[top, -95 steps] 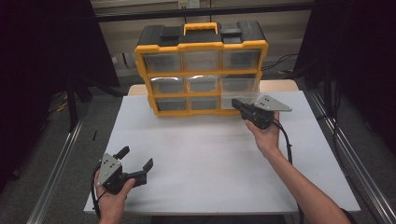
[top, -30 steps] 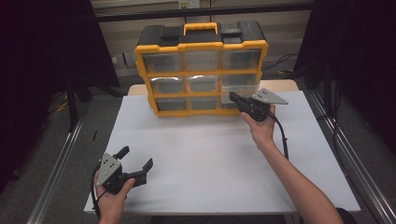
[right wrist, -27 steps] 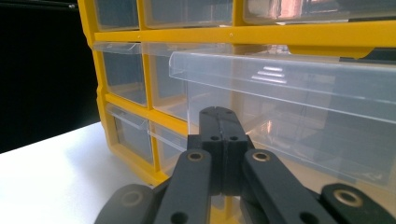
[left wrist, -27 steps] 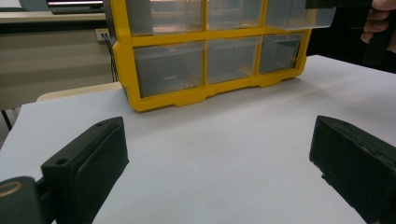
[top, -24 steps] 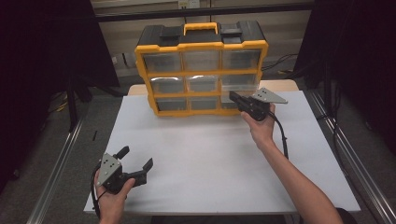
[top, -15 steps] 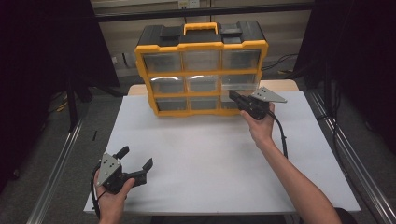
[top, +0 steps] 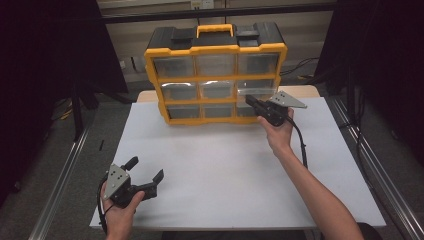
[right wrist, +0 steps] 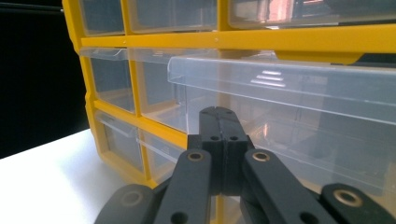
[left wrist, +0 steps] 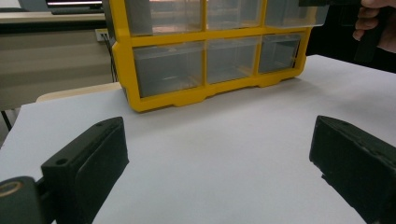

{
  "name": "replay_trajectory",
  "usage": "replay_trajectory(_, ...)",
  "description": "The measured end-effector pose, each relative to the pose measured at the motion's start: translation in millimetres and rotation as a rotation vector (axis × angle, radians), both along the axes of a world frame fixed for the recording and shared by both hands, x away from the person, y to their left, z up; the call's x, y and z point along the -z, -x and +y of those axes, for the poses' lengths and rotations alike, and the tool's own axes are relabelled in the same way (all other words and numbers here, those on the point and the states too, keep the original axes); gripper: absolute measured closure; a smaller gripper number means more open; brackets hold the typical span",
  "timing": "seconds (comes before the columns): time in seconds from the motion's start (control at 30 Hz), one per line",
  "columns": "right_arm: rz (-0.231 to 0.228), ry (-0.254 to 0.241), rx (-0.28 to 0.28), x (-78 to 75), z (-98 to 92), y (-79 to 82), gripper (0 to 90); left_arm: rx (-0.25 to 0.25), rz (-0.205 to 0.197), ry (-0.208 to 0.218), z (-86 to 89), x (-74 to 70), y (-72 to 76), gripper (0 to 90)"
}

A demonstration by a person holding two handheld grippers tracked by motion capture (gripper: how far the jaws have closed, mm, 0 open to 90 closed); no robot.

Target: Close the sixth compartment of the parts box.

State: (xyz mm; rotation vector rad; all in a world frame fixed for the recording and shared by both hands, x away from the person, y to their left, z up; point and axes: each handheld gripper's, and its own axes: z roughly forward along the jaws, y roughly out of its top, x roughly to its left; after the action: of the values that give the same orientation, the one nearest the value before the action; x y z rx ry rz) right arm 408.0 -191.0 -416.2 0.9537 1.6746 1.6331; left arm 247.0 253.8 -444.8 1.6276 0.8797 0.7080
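No legible txt on yellow organizer (top: pixel 216 80).

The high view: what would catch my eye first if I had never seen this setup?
Most likely the yellow drawer cabinet with its clear drawers, standing at the far edge of the white table. Next, the right gripper, jaws closed, at the middle-right drawer, which sticks out from the cabinet's front. The left gripper rests near the table's front left, jaws wide open.
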Motion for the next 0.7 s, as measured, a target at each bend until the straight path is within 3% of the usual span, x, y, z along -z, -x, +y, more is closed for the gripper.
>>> replay_trajectory(0.7, -0.001, 0.006, 0.009, -1.2, 0.4, -8.1, 90.0, 0.003, 0.000, 0.005, 0.4, 0.0, -0.1, 4.4)
